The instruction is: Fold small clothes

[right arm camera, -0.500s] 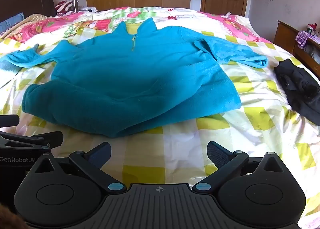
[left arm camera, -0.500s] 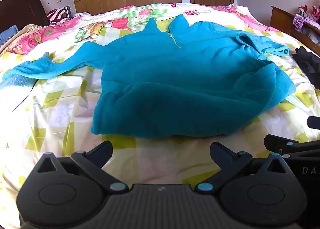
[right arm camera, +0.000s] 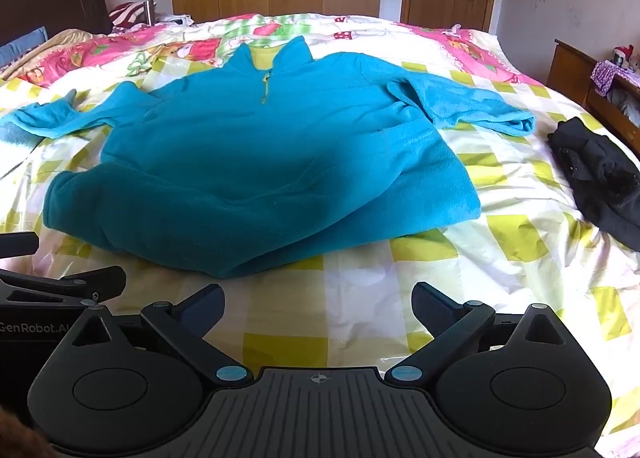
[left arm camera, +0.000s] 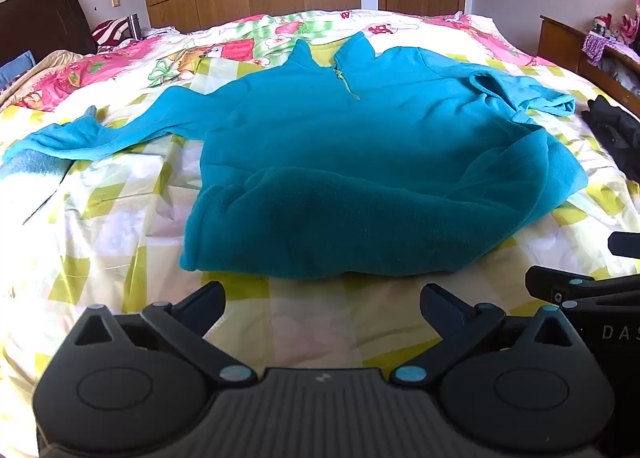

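Lying spread on the bed [right arm camera: 400, 298], the teal fleece [right arm camera: 260, 162] sits at twelve o'clock of both wide-open grippers, left gripper [left arm camera: 322, 300] and right gripper [right arm camera: 318, 300], black garment [right arm camera: 596, 174] at two o'clock.

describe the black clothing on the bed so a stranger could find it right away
Start at the big bed with the yellow-checked sheet, where a teal fleece pullover lies spread out. To its right, near the bed's edge, sits a crumpled black garment. It is the only dark, bunched-up item there.

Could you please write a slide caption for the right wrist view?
Open right tool above the bedspread, facing a spread teal fleece.
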Demonstrator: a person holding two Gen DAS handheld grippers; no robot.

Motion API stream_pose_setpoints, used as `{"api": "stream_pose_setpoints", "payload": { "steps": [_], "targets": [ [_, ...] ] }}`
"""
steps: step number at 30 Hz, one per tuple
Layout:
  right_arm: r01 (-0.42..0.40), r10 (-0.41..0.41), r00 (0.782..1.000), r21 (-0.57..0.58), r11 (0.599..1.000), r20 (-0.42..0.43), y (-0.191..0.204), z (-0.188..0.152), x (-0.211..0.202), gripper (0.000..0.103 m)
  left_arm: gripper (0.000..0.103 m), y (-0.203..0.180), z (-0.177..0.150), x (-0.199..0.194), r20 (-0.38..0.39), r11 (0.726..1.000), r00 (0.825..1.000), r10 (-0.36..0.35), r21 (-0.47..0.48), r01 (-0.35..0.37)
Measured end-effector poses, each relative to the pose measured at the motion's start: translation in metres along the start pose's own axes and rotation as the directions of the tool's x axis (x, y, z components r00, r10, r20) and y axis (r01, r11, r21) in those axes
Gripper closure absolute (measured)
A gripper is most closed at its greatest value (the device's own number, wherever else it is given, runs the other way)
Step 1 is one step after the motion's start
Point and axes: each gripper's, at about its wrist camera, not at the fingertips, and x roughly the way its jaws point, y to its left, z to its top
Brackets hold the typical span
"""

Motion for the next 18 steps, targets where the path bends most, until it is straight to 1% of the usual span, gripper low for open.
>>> {"api": "stream_pose_setpoints", "payload": {
  "steps": [2, 18],
  "targets": [
    [0.005, -0.005, 1.0, -0.001, 1.0, -0.012, 0.0075, 0.0042, -0.0028, 0.004, 0.0, -0.0002, 0.0, -0.0001, 0.0, 1.0, 1.0, 0.001, -0.001, -0.001],
    [-0.004, 0.004, 1.0, -0.009, 1.0, -0.008, 0.0086, 0.0072, -0.0019, 0.006, 0.0, 0.0033, 0.0013, -0.0017, 0.007, 1.0, 1.0, 0.001, -0.016, -0.001]
  ]
}}
